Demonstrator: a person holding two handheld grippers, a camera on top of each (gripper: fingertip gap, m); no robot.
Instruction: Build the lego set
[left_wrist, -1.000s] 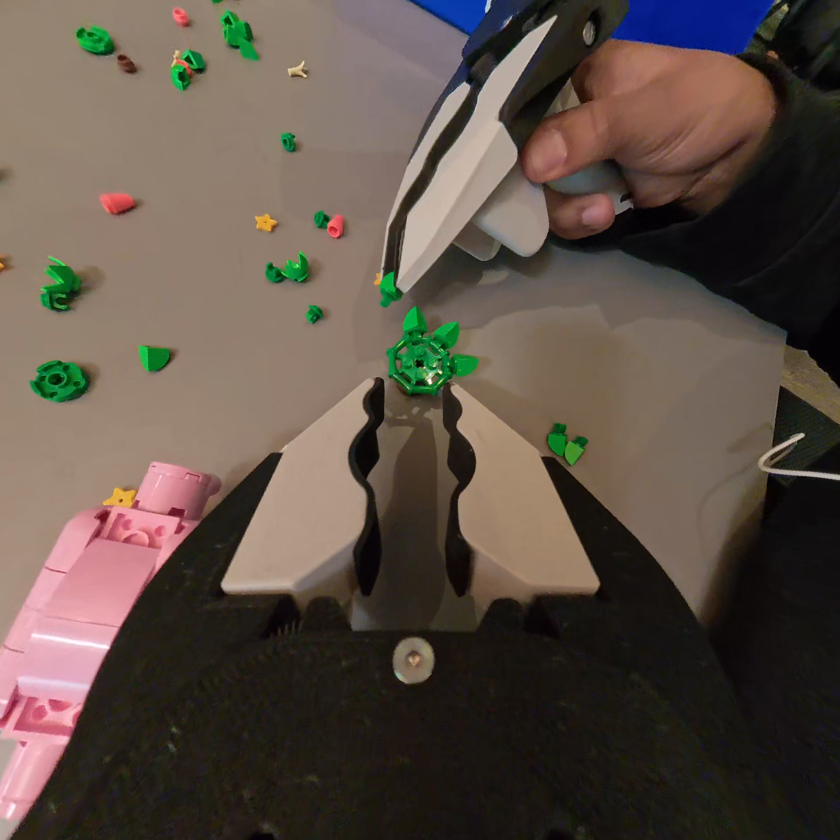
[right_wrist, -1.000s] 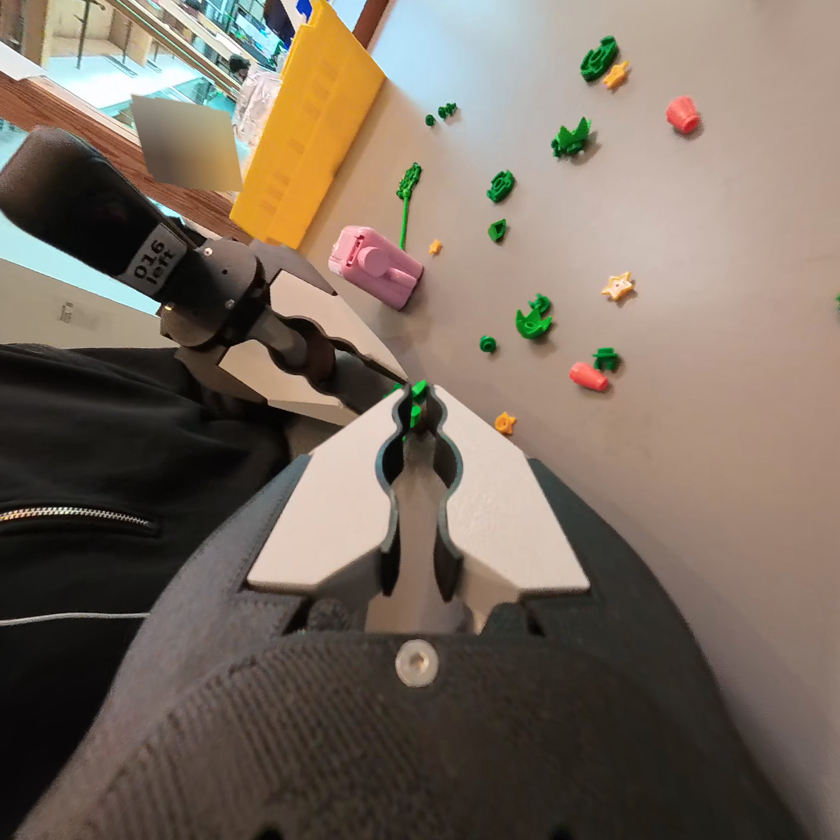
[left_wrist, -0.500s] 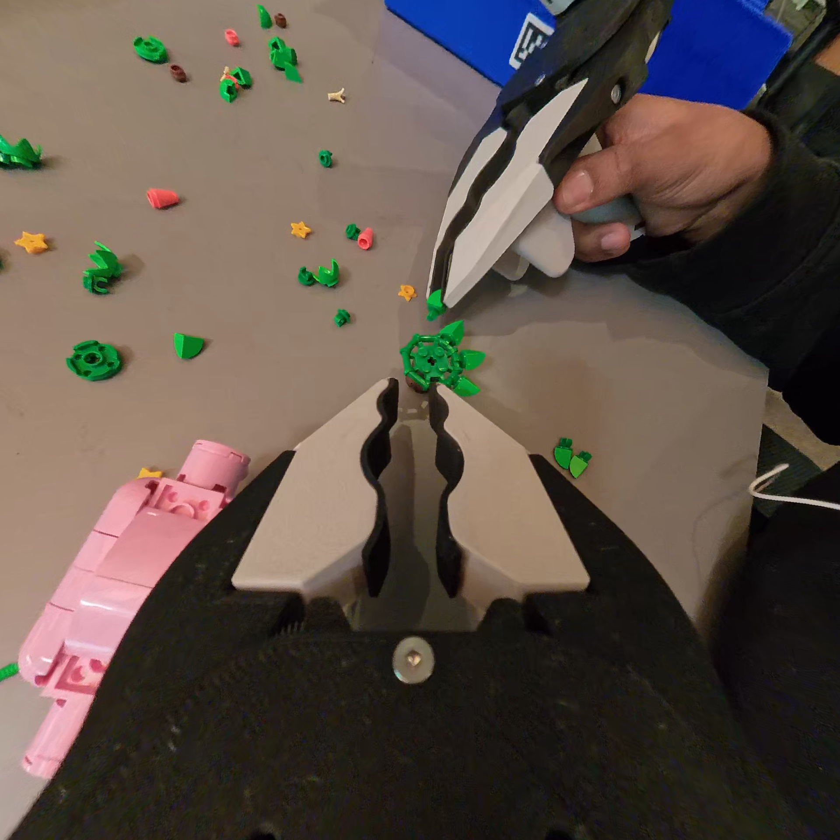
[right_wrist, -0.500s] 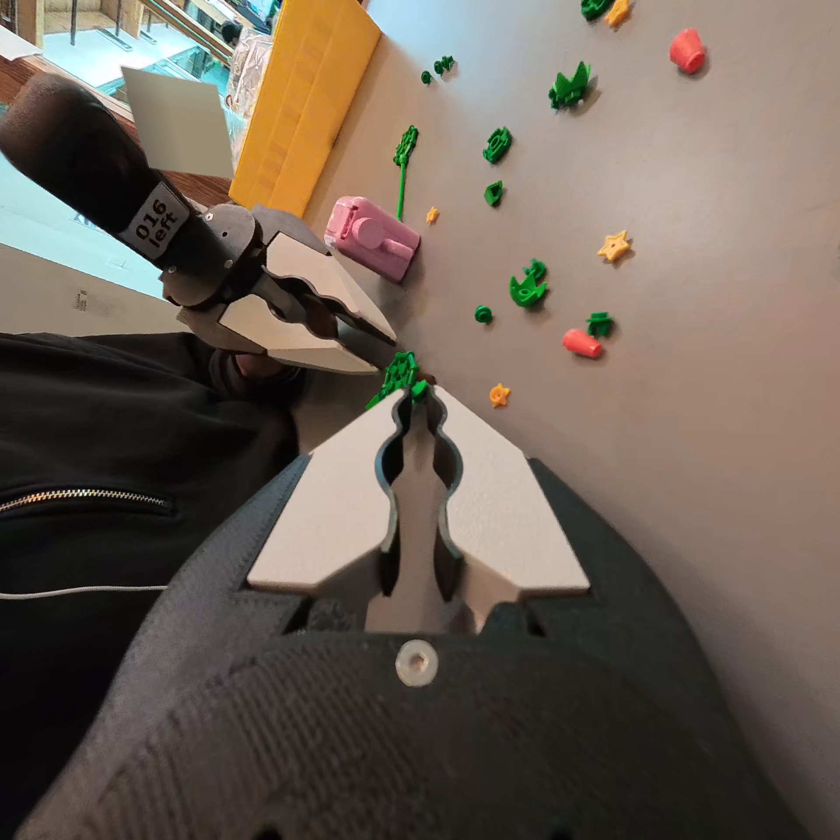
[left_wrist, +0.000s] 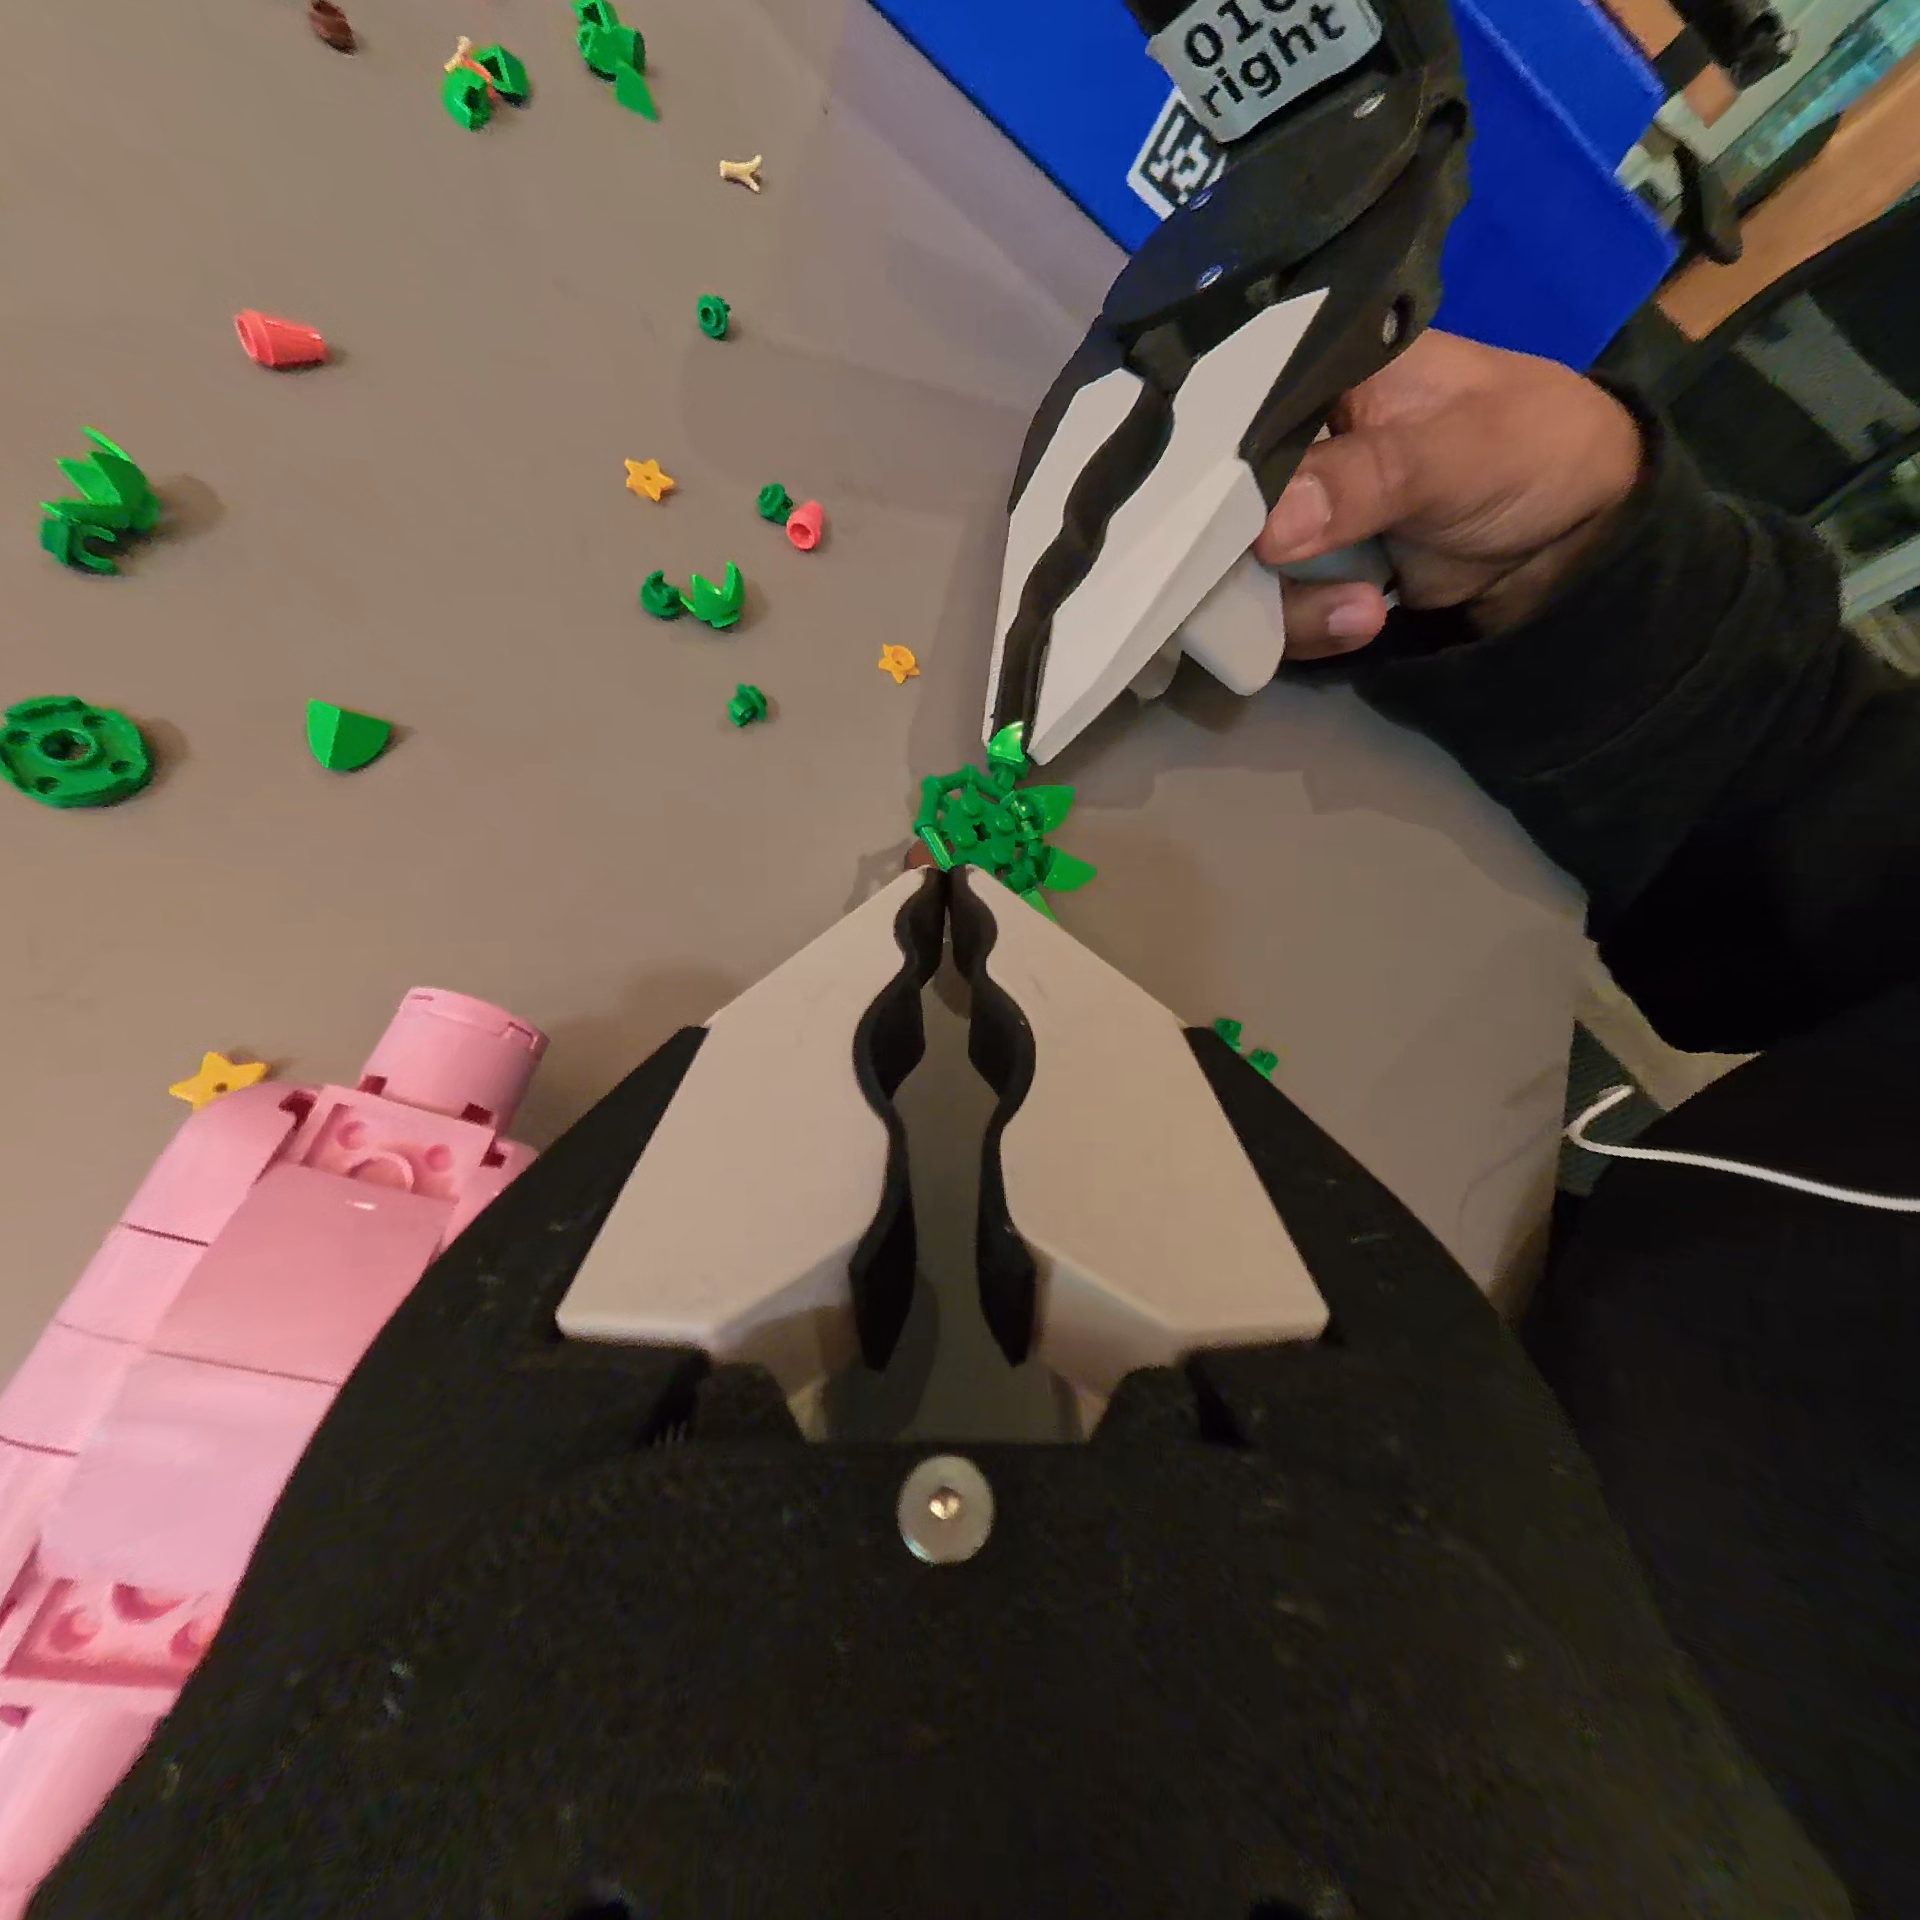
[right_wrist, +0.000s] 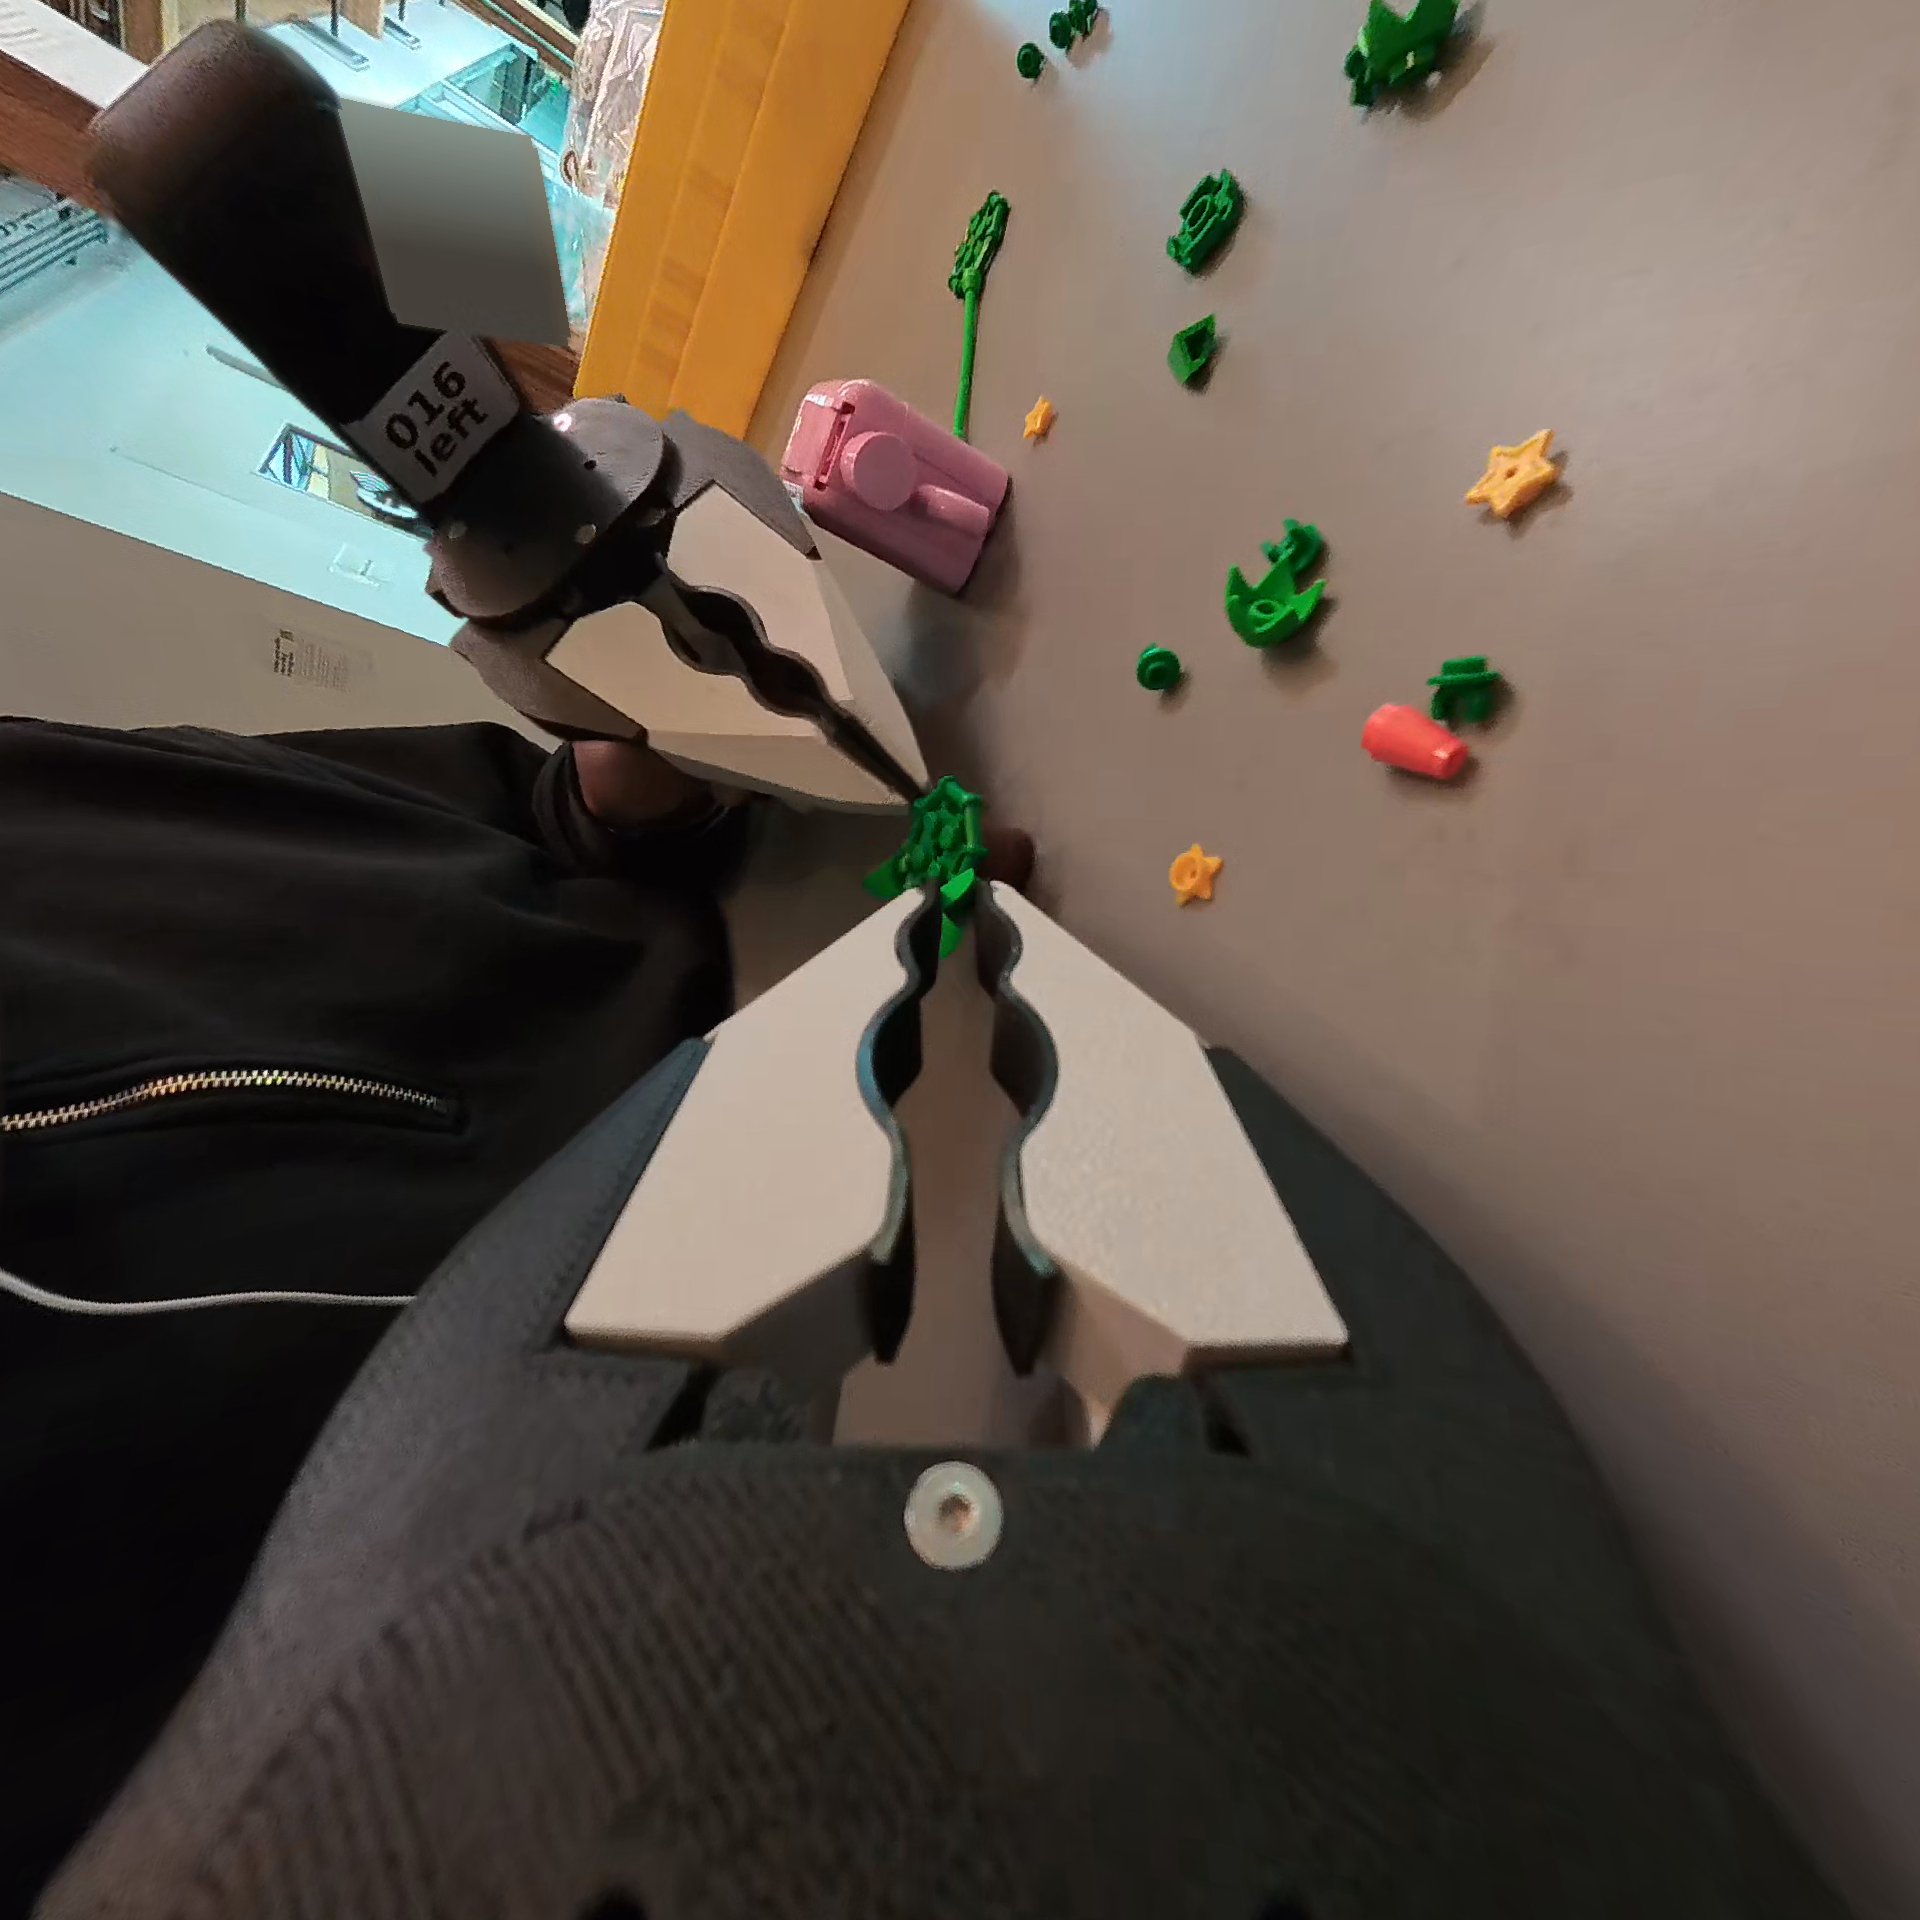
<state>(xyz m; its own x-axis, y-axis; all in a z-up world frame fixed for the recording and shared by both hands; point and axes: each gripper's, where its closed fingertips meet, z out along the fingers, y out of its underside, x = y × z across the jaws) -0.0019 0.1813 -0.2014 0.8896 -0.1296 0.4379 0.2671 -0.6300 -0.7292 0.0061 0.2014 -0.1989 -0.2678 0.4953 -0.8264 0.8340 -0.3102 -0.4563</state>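
A green spoked wheel piece (left_wrist: 977, 826) with several leaves clipped on its rim is pinched at its near edge by my left gripper (left_wrist: 945, 881), which is shut on it. My right gripper (right_wrist: 951, 902) is shut on a small green leaf (right_wrist: 948, 932) and presses it against the wheel's rim (right_wrist: 940, 831). In the left wrist view the right gripper (left_wrist: 1013, 743) comes down from the upper right with the leaf (left_wrist: 1004, 744) at its tip. In the right wrist view the left gripper (right_wrist: 912, 792) reaches in from the upper left. A small brown piece (left_wrist: 916, 857) sits just under the wheel.
A pink built block (left_wrist: 260, 1299) lies at my left, also in the right wrist view (right_wrist: 894, 488). Loose green, coral and yellow star pieces are scattered over the grey table (left_wrist: 468, 883). A blue box (left_wrist: 1039, 94) and a yellow box (right_wrist: 727, 208) stand at the table's edges. The grippers are tip to tip, or close to it. The pink built block (left_wrist: 260, 1299) sits 11 cm or so from the ends of my left fingers.
My left gripper has closed from open onto the green wheel. My right gripper has brought the leaf down against the wheel's rim.
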